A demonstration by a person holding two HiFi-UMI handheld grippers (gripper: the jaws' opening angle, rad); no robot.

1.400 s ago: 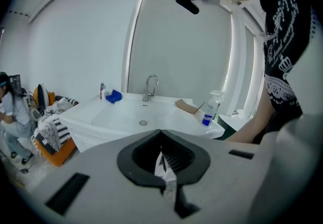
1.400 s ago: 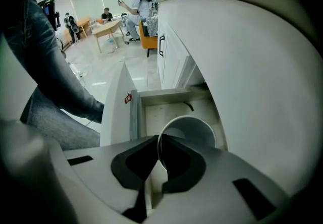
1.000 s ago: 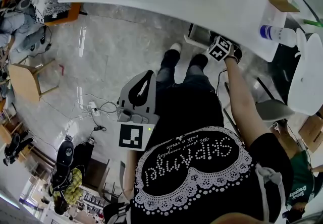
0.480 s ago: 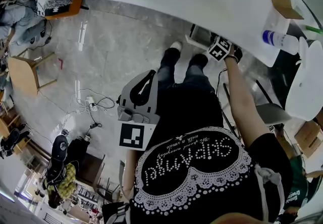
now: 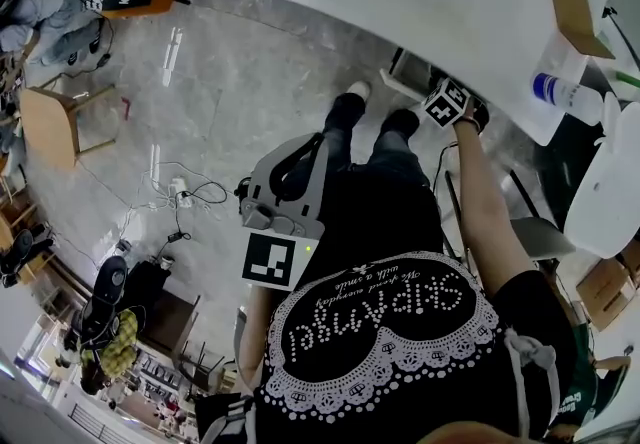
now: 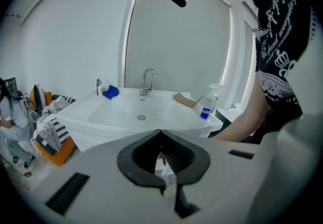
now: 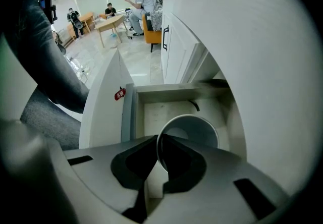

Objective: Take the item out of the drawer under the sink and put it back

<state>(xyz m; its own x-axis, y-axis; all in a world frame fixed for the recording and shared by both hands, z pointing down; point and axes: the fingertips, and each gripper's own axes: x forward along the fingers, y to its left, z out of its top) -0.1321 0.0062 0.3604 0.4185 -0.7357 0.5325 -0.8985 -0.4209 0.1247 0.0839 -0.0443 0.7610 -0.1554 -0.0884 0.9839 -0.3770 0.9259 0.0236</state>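
**Desk:** Report the right gripper.

**Operator:** I see the right gripper (image 7: 160,140) with its jaws nearly together, pinching the thin rim of the white cup (image 7: 194,127). One pad sits inside the wall and one outside. The cup's mouth is turned towards the camera.

**Desk:** Position of the cup?

**Operator:** It is held over the open drawer (image 7: 151,114) beneath the sink counter, with the drawer's pale floor visible behind it. I cannot tell whether its base touches that floor. To the left of the drawer stands a white panel (image 7: 103,112) bearing a small red tag (image 7: 119,94).

**Desk:** Left gripper?

**Operator:** The left gripper (image 6: 161,132) is closed tip to tip and I see nothing gripped in it. From the head view I hold it low against my body, well apart from the right one, which reaches under the counter edge.

**Desk:** Surroundings?

**Operator:** Beyond the left jaws is the white sink (image 6: 126,112) with its faucet (image 6: 147,80). A blue cloth (image 6: 110,92) lies at the faucet's left. A piece of cardboard (image 6: 185,99) and a spray bottle (image 6: 207,103) are on the right end.
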